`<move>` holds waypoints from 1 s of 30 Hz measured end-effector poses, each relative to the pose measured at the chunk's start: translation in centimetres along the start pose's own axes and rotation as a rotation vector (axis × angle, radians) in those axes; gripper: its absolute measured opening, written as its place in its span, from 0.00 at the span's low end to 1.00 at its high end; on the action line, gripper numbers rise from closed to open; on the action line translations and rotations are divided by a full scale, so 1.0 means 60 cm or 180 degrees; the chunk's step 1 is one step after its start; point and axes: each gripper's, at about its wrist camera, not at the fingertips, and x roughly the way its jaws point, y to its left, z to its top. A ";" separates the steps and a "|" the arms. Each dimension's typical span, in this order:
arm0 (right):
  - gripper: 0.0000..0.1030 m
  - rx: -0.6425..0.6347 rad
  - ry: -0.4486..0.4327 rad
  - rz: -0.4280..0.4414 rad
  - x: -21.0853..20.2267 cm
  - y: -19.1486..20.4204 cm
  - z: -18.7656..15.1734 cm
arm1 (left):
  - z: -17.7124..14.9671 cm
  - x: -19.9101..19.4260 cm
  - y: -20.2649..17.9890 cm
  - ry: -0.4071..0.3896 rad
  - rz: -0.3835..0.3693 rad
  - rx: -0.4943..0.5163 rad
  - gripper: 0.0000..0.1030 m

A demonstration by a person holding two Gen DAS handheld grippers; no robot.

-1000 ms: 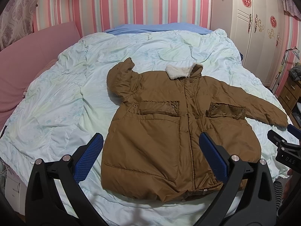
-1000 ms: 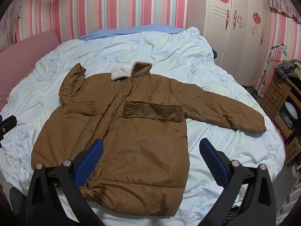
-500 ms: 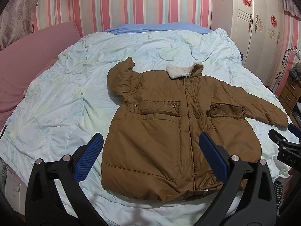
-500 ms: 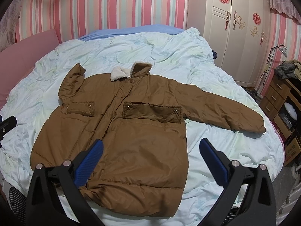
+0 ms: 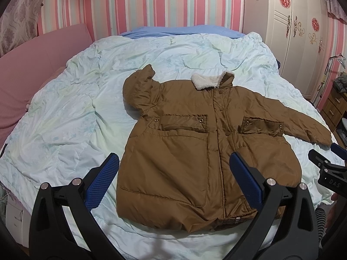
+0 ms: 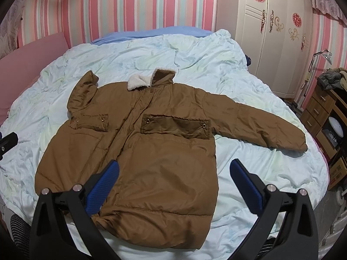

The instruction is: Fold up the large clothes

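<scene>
A brown padded jacket (image 5: 184, 151) of smooth, slightly glossy quilted fabric lies front-up and flat on a bed covered by a wrinkled pale mint quilt (image 5: 71, 112). Its collar (image 5: 207, 81) is lined with cream fleece, and two flap pockets with metal snaps sit across the chest. One sleeve (image 6: 256, 125) extends straight out across the quilt; the other sleeve (image 5: 138, 86) is bent upward beside the shoulder, so its cuff cannot be made out. The left gripper (image 5: 173, 179) hovers above the hem with its jaws spread wide, holding nothing; its textured blue pads (image 5: 102, 182) frame the lower left front panel. The right gripper (image 6: 173, 179) is likewise spread and empty above the lower right panel, and its near finger covers part of the hem. A cream wardrobe (image 6: 273, 32) with ornate handles stands beside the bed. A wooden drawer unit (image 6: 321, 112) is cut off at the frame edge; the items on top are indistinct.
</scene>
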 end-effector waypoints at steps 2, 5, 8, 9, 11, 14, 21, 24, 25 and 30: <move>0.99 -0.0008 -0.0003 -0.0009 0.001 0.000 0.001 | 0.000 0.001 0.000 -0.0003 -0.0004 -0.0004 0.97; 0.99 -0.0025 -0.0018 -0.0023 0.000 0.000 -0.001 | -0.001 0.001 0.000 -0.0004 0.0000 -0.0003 0.97; 0.99 -0.0050 -0.0017 -0.0036 0.000 0.004 -0.001 | -0.002 0.002 -0.001 -0.0003 0.0000 -0.0003 0.97; 0.99 -0.0051 -0.0016 -0.0034 -0.001 0.004 0.000 | -0.003 0.002 -0.001 0.0000 0.0003 -0.0002 0.97; 0.99 -0.0051 -0.0013 -0.0036 -0.002 0.004 0.000 | -0.004 0.004 -0.001 0.0008 0.0004 -0.0002 0.97; 0.99 -0.0052 -0.0014 -0.0042 -0.002 0.004 0.000 | -0.006 0.005 -0.001 0.0011 0.0005 0.0000 0.97; 0.99 -0.0054 -0.0027 -0.0056 -0.003 0.003 0.002 | -0.010 0.010 0.008 0.0033 -0.0111 -0.0001 0.97; 0.99 -0.0066 -0.0043 -0.0051 -0.003 0.003 0.004 | -0.012 0.011 0.015 0.0015 -0.0106 0.0026 0.97; 0.99 -0.0100 -0.0043 -0.0048 0.000 0.005 0.003 | -0.012 0.012 0.016 0.0011 -0.0097 0.0041 0.97; 0.99 -0.0090 0.0108 0.0053 0.023 -0.001 -0.007 | -0.017 0.025 0.027 0.0068 -0.0122 0.0135 0.97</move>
